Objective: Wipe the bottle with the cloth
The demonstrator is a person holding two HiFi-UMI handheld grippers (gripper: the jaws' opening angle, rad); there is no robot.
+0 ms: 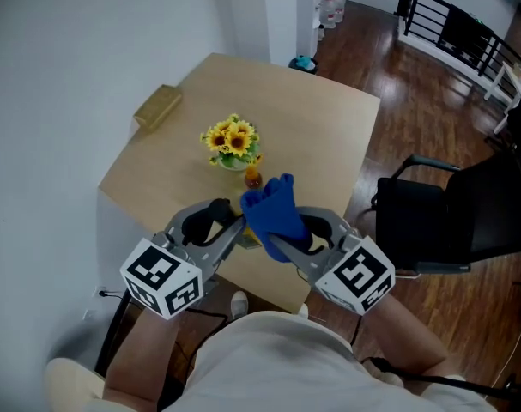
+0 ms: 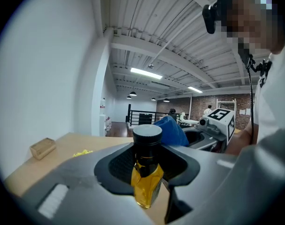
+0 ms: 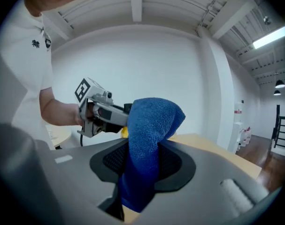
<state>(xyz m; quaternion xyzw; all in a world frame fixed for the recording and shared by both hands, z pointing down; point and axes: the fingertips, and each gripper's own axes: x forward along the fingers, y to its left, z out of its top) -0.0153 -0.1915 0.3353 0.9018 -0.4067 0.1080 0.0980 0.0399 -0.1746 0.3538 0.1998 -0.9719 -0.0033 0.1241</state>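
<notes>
A small bottle [image 2: 146, 172] of amber liquid with a black cap stands upright between the jaws of my left gripper [image 2: 147, 175], which is shut on it. In the head view the bottle [image 1: 252, 178] shows just past the left gripper [image 1: 239, 222], partly hidden by the cloth. My right gripper [image 3: 142, 172] is shut on a blue cloth [image 3: 149, 139], whose free end sticks up above the jaws. That cloth [image 1: 275, 213] sits right beside the bottle, with the right gripper [image 1: 275, 244] close to the left one; contact is not clear.
A small vase of sunflowers [image 1: 233, 141] stands mid-table just beyond the bottle. A wooden block [image 1: 158, 106] lies at the light wooden table's [image 1: 320, 136] far left edge. A black chair [image 1: 440, 217] stands to the right on the wood floor. A white wall runs along the left.
</notes>
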